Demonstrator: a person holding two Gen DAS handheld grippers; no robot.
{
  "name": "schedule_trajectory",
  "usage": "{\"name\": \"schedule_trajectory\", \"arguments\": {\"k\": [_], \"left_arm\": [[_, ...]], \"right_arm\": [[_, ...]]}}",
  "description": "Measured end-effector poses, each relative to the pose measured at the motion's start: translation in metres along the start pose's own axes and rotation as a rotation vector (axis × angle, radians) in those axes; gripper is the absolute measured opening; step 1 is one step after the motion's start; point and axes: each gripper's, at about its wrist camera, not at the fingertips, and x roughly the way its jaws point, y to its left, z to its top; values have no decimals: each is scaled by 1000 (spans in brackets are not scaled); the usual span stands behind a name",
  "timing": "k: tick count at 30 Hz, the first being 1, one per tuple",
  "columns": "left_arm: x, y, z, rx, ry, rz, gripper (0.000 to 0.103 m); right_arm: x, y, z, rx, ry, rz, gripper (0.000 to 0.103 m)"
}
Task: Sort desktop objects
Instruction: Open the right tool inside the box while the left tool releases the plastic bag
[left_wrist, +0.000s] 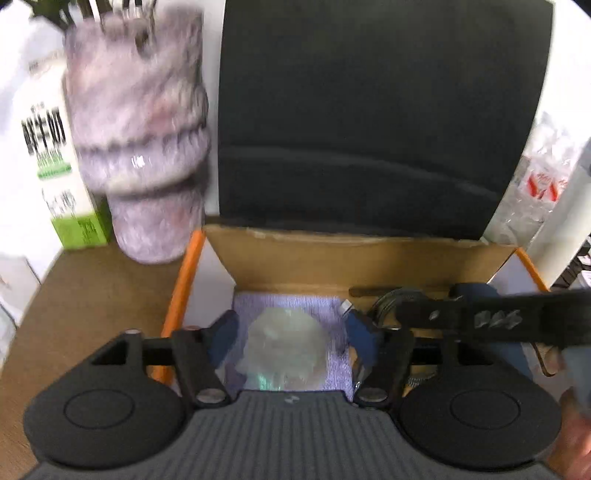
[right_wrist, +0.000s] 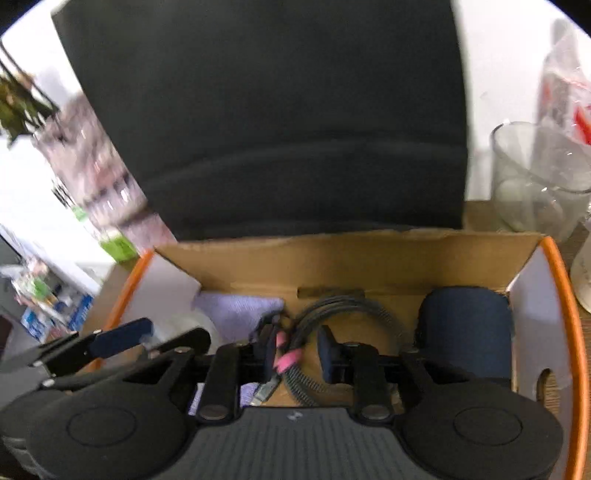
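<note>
Standing on a brown desktop (left_wrist: 85, 295) against a white wall, with a dark padded panel (left_wrist: 369, 110) rising behind an open cardboard box (left_wrist: 332, 254) edged in orange

Left gripper (left_wrist: 291, 332) hovering over the box's left part, jaws spread wide and holding nothing; straddling a pale translucent lump (left_wrist: 284, 343), with gaps showing on both sides between the blue pads (left_wrist: 225, 332) and the lump. Lump resting on a lilac cloth (left_wrist: 288, 306) lining the box floor; too blurred to say what it is made of

Right gripper (right_wrist: 297, 349) reaching into the box's middle, jaws partly open around a coiled grey cable (right_wrist: 332, 306) bound with a pink tie (right_wrist: 290, 360); left pad touching or nearly touching the pink tie, right pad standing apart, so not clamped as far as can be told. Dark blue cylinder (right_wrist: 465, 332) sitting just beside the coil at the box's right end

Further out: a mottled mauve tumbler (left_wrist: 144, 155) and a white-and-green carton (left_wrist: 62, 177) left of the box, a clear glass (right_wrist: 524, 177) and a crinkled plastic bag (right_wrist: 569, 85) to its right

Judging by this: placing stage, both items apparently already down inside the box and being let go. Next calling for lifting both grippers straight up, clearing pads of cable loops and lump without dragging the cloth, then going for what remains outside the box
</note>
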Motion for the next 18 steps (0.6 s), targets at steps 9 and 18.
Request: {"name": "schedule_trajectory", "arguments": {"k": [9, 18], "left_arm": [[-153, 19, -72, -239, -139, -84, 94], [-266, -13, -227, -144, -176, -166, 101]], "right_arm": [[-147, 27, -69, -165, -173, -120, 58], [-274, 34, -235, -175, -229, -50, 80]]}}
